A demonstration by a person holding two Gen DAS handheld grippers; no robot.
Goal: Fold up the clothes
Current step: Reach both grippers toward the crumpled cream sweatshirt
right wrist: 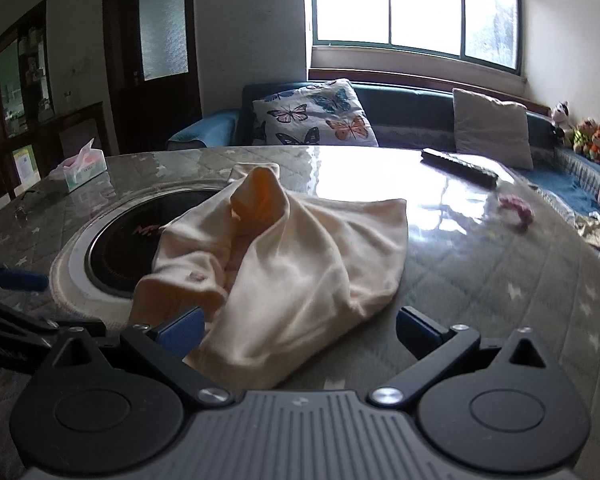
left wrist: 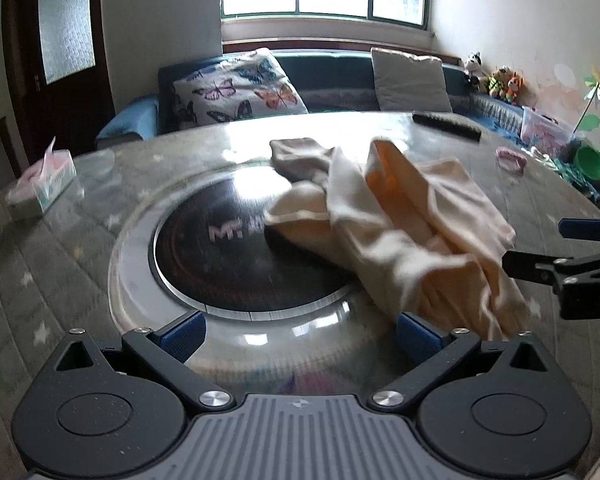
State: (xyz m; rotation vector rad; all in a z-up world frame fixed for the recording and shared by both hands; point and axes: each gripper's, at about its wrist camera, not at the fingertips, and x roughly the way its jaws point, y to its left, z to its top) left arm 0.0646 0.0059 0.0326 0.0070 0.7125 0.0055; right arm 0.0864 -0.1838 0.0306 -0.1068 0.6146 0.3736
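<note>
A crumpled cream garment (left wrist: 404, 216) with an orange lining lies on the glass-topped table, partly over the black round cooktop (left wrist: 224, 256). It also shows in the right wrist view (right wrist: 300, 256). My left gripper (left wrist: 300, 330) is open and empty, just left of the garment's near end. My right gripper (right wrist: 300, 330) is open, with the garment's near edge lying between its fingers, held by neither. The right gripper shows at the right edge of the left wrist view (left wrist: 568, 248). The left gripper shows at the left edge of the right wrist view (right wrist: 16, 300).
A tissue box (left wrist: 44, 184) stands at the table's left. A black remote (left wrist: 446, 126) and a pink hair tie (left wrist: 510, 158) lie at the far right. A sofa with a butterfly pillow (left wrist: 236, 90) stands behind the table (right wrist: 500, 280).
</note>
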